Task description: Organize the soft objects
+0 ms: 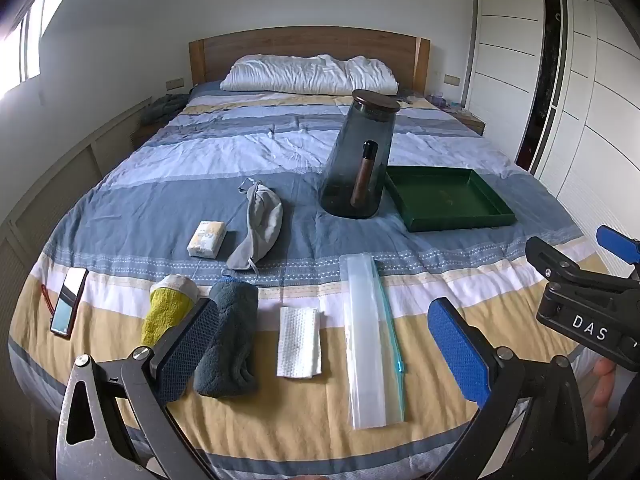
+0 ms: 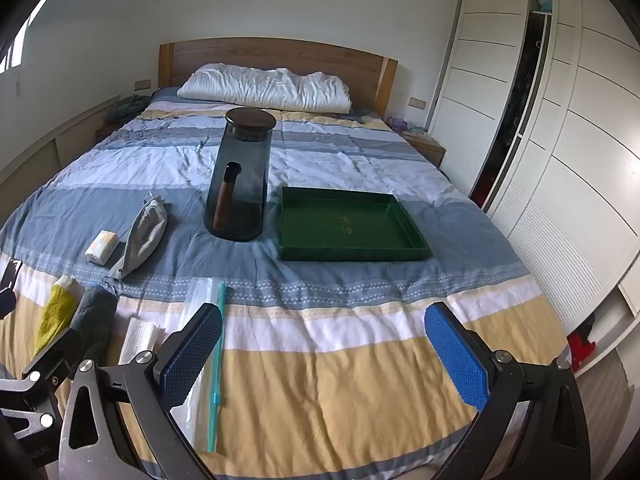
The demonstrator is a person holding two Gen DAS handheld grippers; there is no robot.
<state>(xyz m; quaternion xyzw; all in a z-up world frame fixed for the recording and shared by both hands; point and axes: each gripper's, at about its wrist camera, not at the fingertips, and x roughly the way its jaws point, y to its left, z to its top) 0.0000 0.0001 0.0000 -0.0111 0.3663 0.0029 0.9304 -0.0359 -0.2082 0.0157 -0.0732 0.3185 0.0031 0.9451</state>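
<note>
Grey rolled towel (image 1: 228,340) beside wide-open left gripper (image 1: 324,348), nothing held

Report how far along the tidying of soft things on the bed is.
Done: nothing visible; the green tray is empty. In hand: nothing; the left hand-held gripper and right hand-held gripper are open above the bed. Left: yellow cloth, dark towel, white cloth, grey pouch and zip bag all lie loose on the quilt.
</note>
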